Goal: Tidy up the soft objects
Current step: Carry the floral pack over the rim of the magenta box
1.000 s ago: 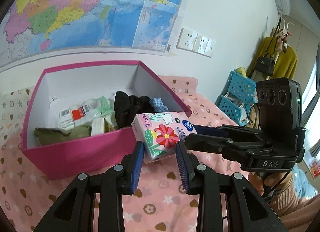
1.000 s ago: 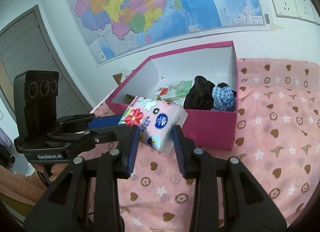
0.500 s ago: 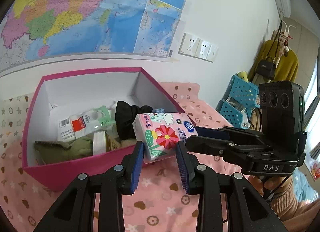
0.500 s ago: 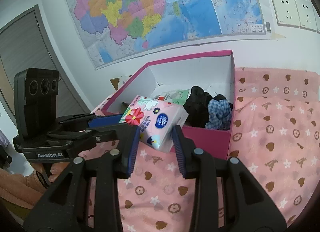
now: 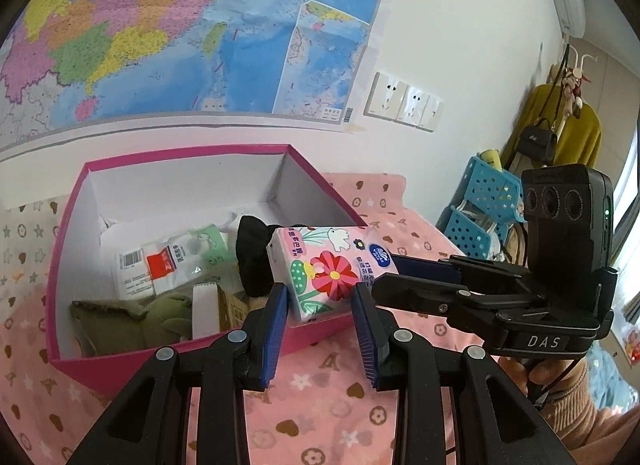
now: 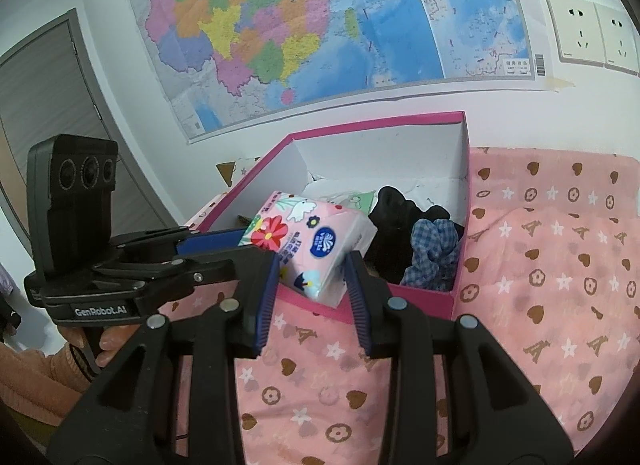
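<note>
- Pink patterned bedspread (image 6: 540,265) fills the lower frame of both views, with a wall map (image 5: 180,33) across the top.
- Magenta box (image 5: 64,249) at centre holds dark clothing (image 6: 396,213) and a blue checked cloth (image 6: 434,253).
- Both the left gripper (image 5: 320,301) and right gripper (image 6: 310,271) have their fingers clenched on the floral tissue pack (image 5: 328,265), held over the box's near rim.
</note>
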A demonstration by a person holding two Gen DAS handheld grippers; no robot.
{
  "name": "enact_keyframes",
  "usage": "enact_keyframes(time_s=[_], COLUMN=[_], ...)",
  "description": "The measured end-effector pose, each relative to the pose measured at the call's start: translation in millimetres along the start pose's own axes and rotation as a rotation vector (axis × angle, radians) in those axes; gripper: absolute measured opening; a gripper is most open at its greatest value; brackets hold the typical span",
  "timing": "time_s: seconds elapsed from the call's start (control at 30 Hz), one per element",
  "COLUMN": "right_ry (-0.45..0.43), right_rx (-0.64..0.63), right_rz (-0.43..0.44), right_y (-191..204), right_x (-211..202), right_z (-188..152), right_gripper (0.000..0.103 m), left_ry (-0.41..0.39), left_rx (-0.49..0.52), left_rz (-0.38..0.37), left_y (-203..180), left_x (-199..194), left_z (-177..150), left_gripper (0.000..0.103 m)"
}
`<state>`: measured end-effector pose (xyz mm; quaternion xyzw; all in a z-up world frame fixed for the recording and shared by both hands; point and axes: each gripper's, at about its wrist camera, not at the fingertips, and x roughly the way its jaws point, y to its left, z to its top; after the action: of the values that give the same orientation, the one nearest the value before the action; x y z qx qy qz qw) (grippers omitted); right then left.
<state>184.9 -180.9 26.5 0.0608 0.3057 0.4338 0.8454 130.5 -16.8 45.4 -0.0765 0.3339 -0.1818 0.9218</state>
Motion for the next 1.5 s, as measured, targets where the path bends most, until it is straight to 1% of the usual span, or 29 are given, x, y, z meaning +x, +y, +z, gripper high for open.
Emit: enact_keyframes(time_s=[0.53,0.93,1.23,1.5], right_ry=[-0.01,0.001,0.013,0.046], right_rx=[-0.02,-0.013,-0.008,0.004], right_rz=[-0.016,-0.024,-0.026,-0.033], right_y=[-2,-5,-9,-13], right_x=[3,11,20,33], right_z=[12,15,18,17], right_gripper=[0.037,0.037,0.037,0.038], left_ry=[0.006,0.013,0.044,0.07], left_rx=[-0.002,-0.012,-0.03,-0.059], left_rz=[0.012,0.024,0.04,0.043], left_y=[5,12,20,30], left_x=[9,18,32,40], left_z=[8,10,10,9], left_gripper=[0.032,0.032,0.032,0.032])
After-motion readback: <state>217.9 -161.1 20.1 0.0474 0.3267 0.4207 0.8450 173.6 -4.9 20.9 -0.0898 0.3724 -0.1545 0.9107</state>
